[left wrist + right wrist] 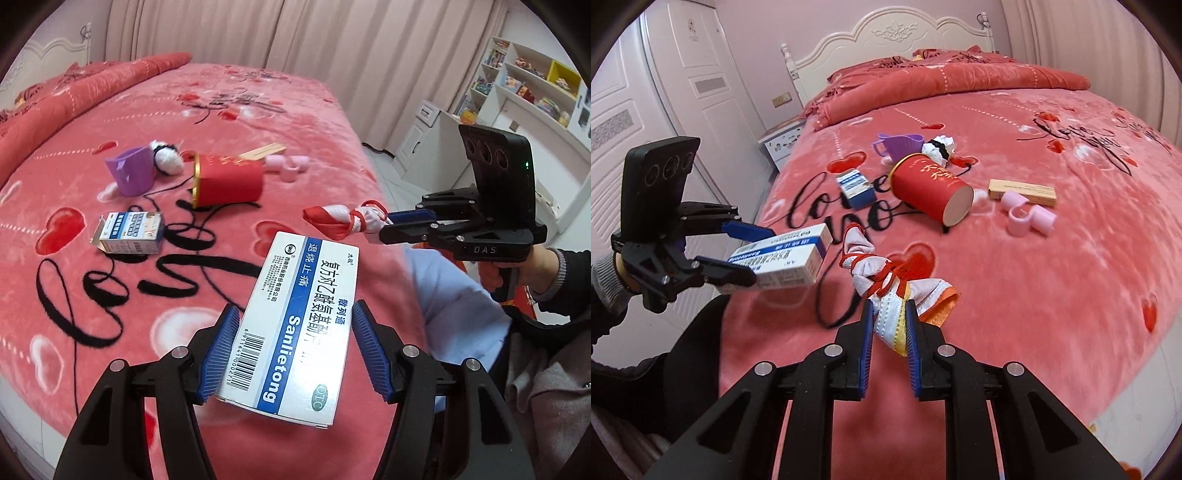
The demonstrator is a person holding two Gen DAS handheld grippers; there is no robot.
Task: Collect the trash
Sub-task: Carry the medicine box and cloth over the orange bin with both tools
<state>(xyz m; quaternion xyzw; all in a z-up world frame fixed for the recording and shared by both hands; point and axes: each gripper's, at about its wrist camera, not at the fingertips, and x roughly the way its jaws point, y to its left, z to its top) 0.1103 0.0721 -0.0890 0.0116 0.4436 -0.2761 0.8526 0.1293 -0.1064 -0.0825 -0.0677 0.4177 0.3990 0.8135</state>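
Two pieces of trash are already hanging clear of the pink heart-print bedspread [1052, 295], one in each of my grippers. On the left, my left gripper [293, 347] is clamping the white-and-blue cardboard medicine box [299, 321] across its long sides, the blue ribbed pads [221, 347] biting only near the barcode end. Most of the box is jutting out past the pads, so I am judging that a quick swing could pivot it and let it slide free.

Moving right, my right gripper [889, 339] is pinching shut on the knotted white cloth bundle wound with red cord [882, 284]. The cloth is soft and only its tail is sitting between the pads, so it may be creeping out under its own weight, and a loose loop of cord could snag.

Both loads are hanging near each other over the near edge of the bed; I am risking a bump between them if both hands converge.

Still lying farther in, left to right in the right wrist view: a small blue-and-white carton [855, 188], a purple plastic cup [899, 146], a crumpled white-and-black wad [938, 147], a red cardboard tube on its side [932, 188], a flat tan box [1021, 192] and pink plastic rings [1027, 214]. Open room is lying off the near edge; no bin is showing in either view.
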